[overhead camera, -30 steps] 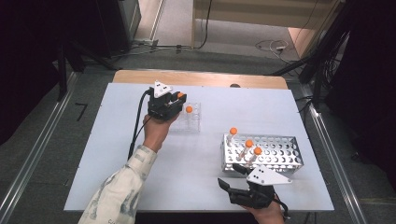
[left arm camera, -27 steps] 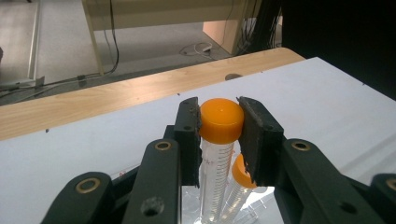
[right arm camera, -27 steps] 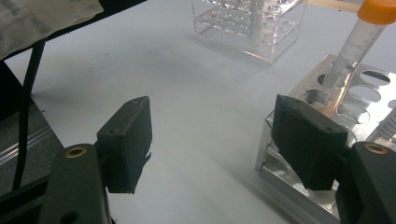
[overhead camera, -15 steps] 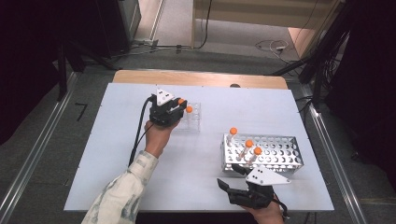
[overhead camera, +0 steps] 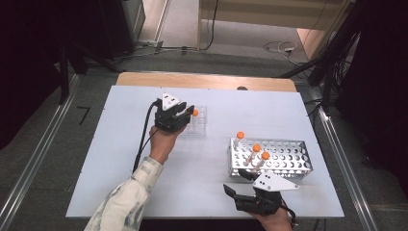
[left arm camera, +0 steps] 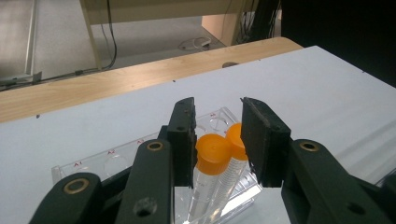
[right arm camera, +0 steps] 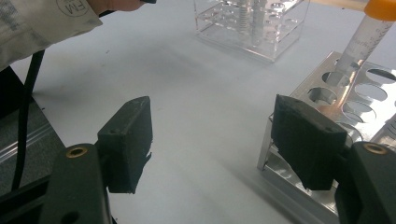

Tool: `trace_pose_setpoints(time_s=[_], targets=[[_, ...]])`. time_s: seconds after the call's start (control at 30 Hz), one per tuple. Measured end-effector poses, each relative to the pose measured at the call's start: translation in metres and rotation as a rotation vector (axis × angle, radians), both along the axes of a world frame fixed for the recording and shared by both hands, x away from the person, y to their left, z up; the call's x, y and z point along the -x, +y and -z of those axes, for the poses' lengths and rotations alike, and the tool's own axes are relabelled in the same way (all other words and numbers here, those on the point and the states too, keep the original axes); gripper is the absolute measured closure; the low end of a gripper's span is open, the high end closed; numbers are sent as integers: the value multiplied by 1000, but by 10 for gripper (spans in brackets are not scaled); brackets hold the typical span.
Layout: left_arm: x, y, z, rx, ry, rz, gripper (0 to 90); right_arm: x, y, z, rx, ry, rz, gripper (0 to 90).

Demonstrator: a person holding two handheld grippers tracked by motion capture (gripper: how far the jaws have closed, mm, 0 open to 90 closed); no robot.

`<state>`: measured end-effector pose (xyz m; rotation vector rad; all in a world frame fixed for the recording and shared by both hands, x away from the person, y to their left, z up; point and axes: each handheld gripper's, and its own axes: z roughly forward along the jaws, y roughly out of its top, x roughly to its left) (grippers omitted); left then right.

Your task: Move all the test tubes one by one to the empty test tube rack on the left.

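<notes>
A clear plastic rack (overhead camera: 199,122) stands left of the table's middle, with two orange-capped tubes (left arm camera: 212,154) upright in it. My left gripper (overhead camera: 185,114) is at the rack's left side. In the left gripper view, my left gripper (left arm camera: 218,107) is open, its jaws either side of the two caps with a gap on the right. A metal rack (overhead camera: 284,161) at the right holds three orange-capped tubes (overhead camera: 256,149). My right gripper (overhead camera: 235,182) hovers at the front edge just left of the metal rack. Seen from its own camera, the right gripper (right arm camera: 212,126) is wide open, nothing between its jaws.
The white table top (overhead camera: 120,159) has bare room between the two racks and along the left side. A wooden strip (overhead camera: 207,79) runs along the far edge. The patterned sleeve (overhead camera: 125,202) and the left gripper's cable (overhead camera: 142,144) cross the front left.
My left gripper has drawn back a little toward the person, away from the clear rack. The right gripper has stayed put.
</notes>
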<state>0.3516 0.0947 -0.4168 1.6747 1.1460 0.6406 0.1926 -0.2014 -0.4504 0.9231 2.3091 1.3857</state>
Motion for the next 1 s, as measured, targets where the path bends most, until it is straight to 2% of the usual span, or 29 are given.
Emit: trace_pose_setpoints(time_s=[0.27, 0.4, 0.5, 0.63, 0.83, 1.0], targets=[[3, 2, -2, 25, 9, 11, 638, 0, 0, 0, -1, -2, 1, 280], [9, 3, -4, 43, 9, 20, 568, 0, -2, -1, -5, -4, 6, 282], [15, 3, -4, 40, 26, 21, 419, 0, -4, -2, -8, -5, 13, 282], [24, 7, -3, 67, 36, 25, 322, 2, -10, -2, -13, -7, 30, 284], [41, 10, -1, 91, 26, 40, 274, 4, -25, -4, -28, -15, 68, 286], [54, 12, 3, 100, 34, 59, 244, 5, -35, -4, -26, -20, 99, 287]])
